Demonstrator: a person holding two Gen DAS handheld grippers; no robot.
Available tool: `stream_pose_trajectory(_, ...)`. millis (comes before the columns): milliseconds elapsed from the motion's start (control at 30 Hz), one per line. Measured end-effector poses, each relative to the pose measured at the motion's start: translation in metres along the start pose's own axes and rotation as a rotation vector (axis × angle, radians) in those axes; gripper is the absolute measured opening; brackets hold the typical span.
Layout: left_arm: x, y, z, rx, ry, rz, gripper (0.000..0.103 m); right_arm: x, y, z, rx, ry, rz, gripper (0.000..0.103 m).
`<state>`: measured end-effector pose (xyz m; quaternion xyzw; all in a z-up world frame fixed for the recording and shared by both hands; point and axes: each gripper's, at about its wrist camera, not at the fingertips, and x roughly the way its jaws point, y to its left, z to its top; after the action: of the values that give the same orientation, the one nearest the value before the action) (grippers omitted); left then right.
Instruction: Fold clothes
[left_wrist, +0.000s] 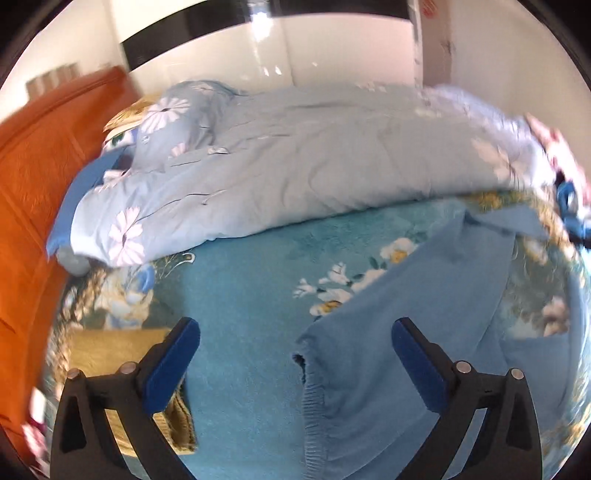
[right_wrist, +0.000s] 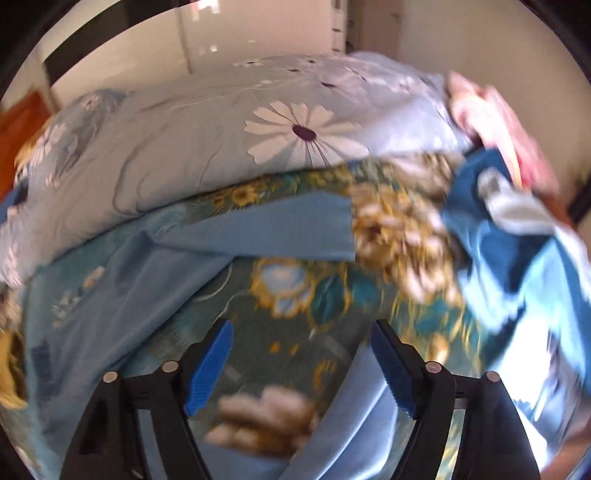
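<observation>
Left wrist view — left gripper (left_wrist: 295, 345) gapes wide and empty above the ribbed hem of the light blue knit sweater (left_wrist: 399, 332) spread on the teal floral blanket (left_wrist: 243, 295), right gripper (right_wrist: 301, 354) likewise wide, empty — risk: a pinch snags blanket with hem.

You have two grippers here: the left gripper (left_wrist: 295, 341) and the right gripper (right_wrist: 301, 345), each with two blue pads and nothing between them. You have one light blue garment (left_wrist: 406, 332) spread on the bed, with one sleeve (right_wrist: 266, 229) showing flat in the right view. You have one yellow garment (left_wrist: 110, 354) at the left. One flowered blanket (left_wrist: 240, 295) lies under them, and one pale quilt (left_wrist: 314, 155) is bunched behind. One heap of mixed clothes (right_wrist: 498, 206) sits at the right, too blurred to count. One orange headboard (left_wrist: 33, 177) stands at the left.
</observation>
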<state>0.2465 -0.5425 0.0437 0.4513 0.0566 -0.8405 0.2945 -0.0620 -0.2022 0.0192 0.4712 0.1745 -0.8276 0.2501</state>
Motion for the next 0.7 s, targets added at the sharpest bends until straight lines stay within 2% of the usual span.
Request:
stream_pose_trajectory(100, 0.013, -0.012, 0.0, 0.029, 0.089, -0.032, 0.103, 0.036, -0.001, 0.009, -0.146, 0.027, -0.018, 0.081)
stream_pose_trajectory(167, 0.025, -0.02, -0.002, -0.024, 0.143, -0.082, 0.103, 0.061, -0.005, 0.012, -0.214, 0.064, -0.018, 0.08)
stream_pose_trajectory(233, 0.033, -0.023, -0.004, -0.081, 0.169, -0.077, 0.103, 0.083, -0.006, 0.014, -0.278, 0.093, -0.02, 0.08)
stream_pose_trajectory(333, 0.047, -0.025, -0.007, -0.163, 0.214, -0.059, 0.103, 0.108, -0.005, 0.014, -0.403, 0.108, -0.032, 0.071)
stream_pose_trajectory(467, 0.051, -0.029, -0.017, -0.302, 0.247, -0.104, 0.103, 0.121, -0.002, 0.015, -0.577, 0.095, -0.014, 0.063)
stream_pose_trajectory(500, 0.053, -0.03, -0.018, -0.321, 0.25, -0.106, 0.103, 0.121, 0.0, 0.016, -0.619, 0.086, -0.009, 0.057)
stream_pose_trajectory(533, 0.056, -0.031, -0.018, -0.353, 0.255, -0.11, 0.103, 0.122, 0.002, 0.018, -0.658, 0.08, -0.011, 0.042)
stream_pose_trajectory(567, 0.059, -0.032, -0.018, -0.377, 0.256, -0.113, 0.103, 0.123, 0.004, 0.019, -0.693, 0.088, -0.007, 0.018)
stream_pose_trajectory(600, 0.061, -0.032, -0.018, -0.408, 0.258, -0.119, 0.103, 0.125, 0.005, 0.022, -0.708, 0.107, 0.005, 0.006)
stream_pose_trajectory(700, 0.064, -0.029, -0.016, -0.464, 0.259, -0.122, 0.103, 0.122, -0.003, 0.044, -0.643, 0.129, 0.076, 0.003)
